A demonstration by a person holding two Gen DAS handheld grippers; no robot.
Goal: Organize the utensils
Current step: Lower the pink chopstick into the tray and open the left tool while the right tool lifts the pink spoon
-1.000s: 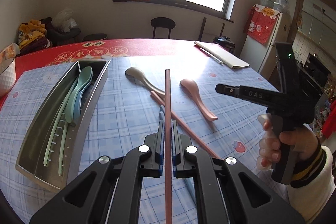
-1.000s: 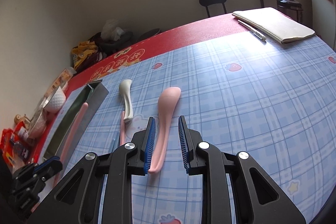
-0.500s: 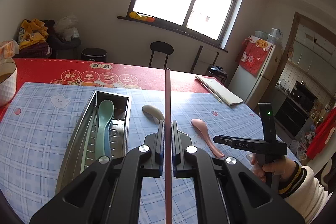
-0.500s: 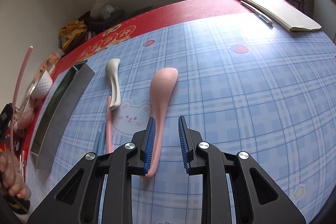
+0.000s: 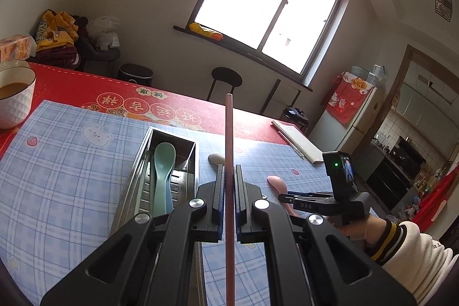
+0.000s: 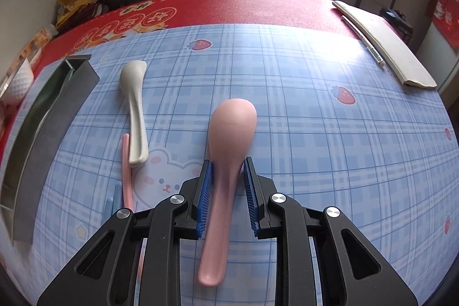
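My left gripper [image 5: 228,171] is shut on a pink chopstick [image 5: 229,134] and holds it upright-tilted above the near end of the steel utensil tray [image 5: 143,162], which holds a teal spoon [image 5: 163,171]. My right gripper [image 6: 228,165] is open low over the table, its jaws on either side of the handle of a pink spoon [image 6: 229,134] that lies on the blue plaid mat; it also shows in the left wrist view [image 5: 276,182]. A white spoon [image 6: 134,105], a second pink chopstick [image 6: 126,168] and a blue chopstick [image 6: 110,202] lie left of it.
The tray shows at the left edge of the right wrist view [image 6: 43,128]. A white bowl [image 5: 14,96] with brown liquid stands at the far left. A folded cloth with a pen [image 6: 384,42] lies at the far right. A stool [image 5: 226,79] stands behind the table.
My left gripper has lifted and drawn back with the chopstick, towards the tray's near end. My right gripper has moved forward and down, so the pink spoon's handle sits between its jaws.
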